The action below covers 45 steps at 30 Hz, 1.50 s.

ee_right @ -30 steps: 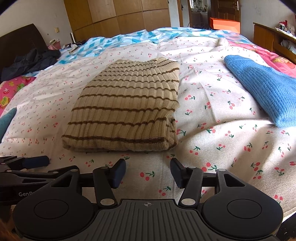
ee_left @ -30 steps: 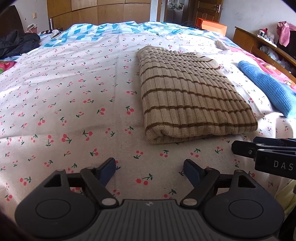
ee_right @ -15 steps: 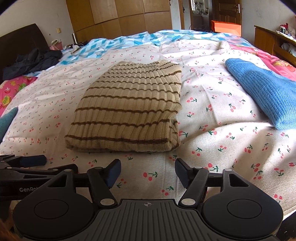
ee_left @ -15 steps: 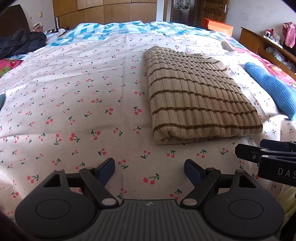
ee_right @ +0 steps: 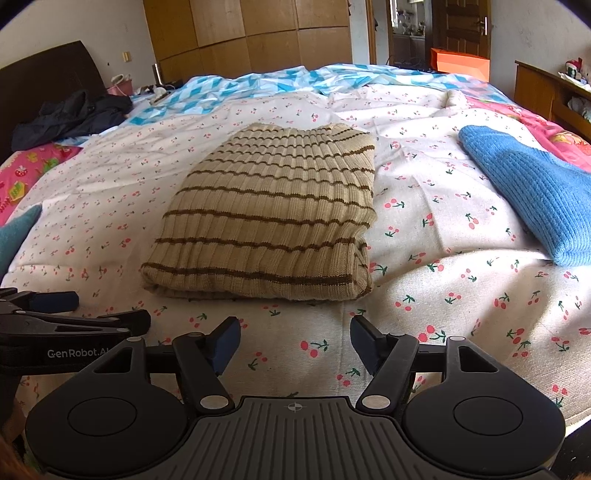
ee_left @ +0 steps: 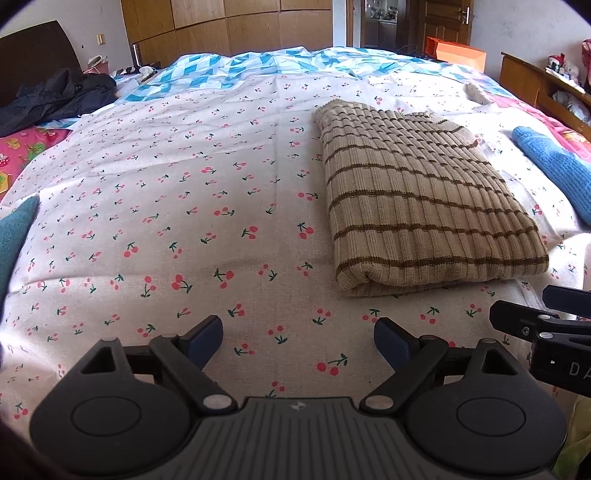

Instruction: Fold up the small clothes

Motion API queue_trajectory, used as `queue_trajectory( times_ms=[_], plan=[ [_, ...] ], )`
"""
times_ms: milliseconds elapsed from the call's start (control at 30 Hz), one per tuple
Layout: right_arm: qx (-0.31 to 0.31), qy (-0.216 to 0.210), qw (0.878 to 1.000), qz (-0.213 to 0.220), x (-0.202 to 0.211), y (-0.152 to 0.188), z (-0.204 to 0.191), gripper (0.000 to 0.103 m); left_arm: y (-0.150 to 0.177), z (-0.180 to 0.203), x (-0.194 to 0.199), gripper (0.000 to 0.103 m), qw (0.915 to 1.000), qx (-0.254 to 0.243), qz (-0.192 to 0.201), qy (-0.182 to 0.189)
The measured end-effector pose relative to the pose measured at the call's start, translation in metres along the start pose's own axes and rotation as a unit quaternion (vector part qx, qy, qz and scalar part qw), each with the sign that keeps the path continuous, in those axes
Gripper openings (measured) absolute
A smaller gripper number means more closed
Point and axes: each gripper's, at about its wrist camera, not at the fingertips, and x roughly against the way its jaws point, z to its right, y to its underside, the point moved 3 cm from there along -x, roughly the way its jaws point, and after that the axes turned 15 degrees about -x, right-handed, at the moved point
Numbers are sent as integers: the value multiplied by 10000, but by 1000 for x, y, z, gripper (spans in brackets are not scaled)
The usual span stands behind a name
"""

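- Sweater (ee_right: 269, 221): beige knit with brown stripes, folded into a flat rectangle, lying on the cherry-print sheet (ee_left: 166, 206) in the middle of the bed. Its thick folded edge faces the cameras. Nothing rests on it.
- Left gripper (ee_left: 298, 338): jaws wide apart and just now opening further, nothing between them. It hovers over bare sheet, short of the sweater and to its left, not touching it.
- Right gripper (ee_right: 295, 341): jaws also spread and have just been opening, nothing between them. It sits just short of the sweater's near edge, apart from it.
- The two grippers are side by side; each shows at the edge of the other's view.
- Blue knit (ee_right: 524, 195): lies on the sheet right of the sweater, well apart from it.
- Teal cloth (ee_left: 14, 236): a corner shows at the sheet's left edge, far from the sweater.
- Patterned quilt (ee_left: 236, 70): blue and white, bunched along the far side of the bed.
- Dark jacket (ee_right: 70, 118): heaped at the far left by the headboard.
- Orange box (ee_right: 460, 64): beyond the bed, by the doorway.
- Wardrobe (ee_right: 251, 33): wooden, along the back wall.
- The sheet between both grippers and the sweater is unobstructed.
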Motion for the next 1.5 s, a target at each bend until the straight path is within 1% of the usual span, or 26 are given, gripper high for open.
queue_trajectory(
  times_ms=[133, 333, 567, 700, 967, 1100, 1500],
  plan=[
    [-8, -11, 10000, 56, 2, -1, -1, 67, 0, 0, 4, 94, 9999, 19, 109, 27],
    [10, -31, 10000, 92, 4, 0, -2, 67, -1, 0, 8, 98, 9997, 41, 229, 48],
    [-40, -51, 10000, 76, 4, -1, -1, 67, 1, -2, 7, 98, 9997, 118, 175, 73],
    [-101, -103, 9999, -8, 3, -1, -2, 67, 2, 0, 7, 98, 9998, 84, 160, 66],
    [12, 49, 10000, 54, 3, 2, -6, 68, 2, 5, 7, 99, 9998, 3, 175, 97],
    [157, 179, 9996, 132, 3, 4, -10, 68, 2, 8, 7, 99, 9999, -77, 145, -5],
    [137, 227, 9995, 149, 3, 3, -9, 70, 3, 9, 6, 99, 9999, -92, 144, -24]
  ],
)
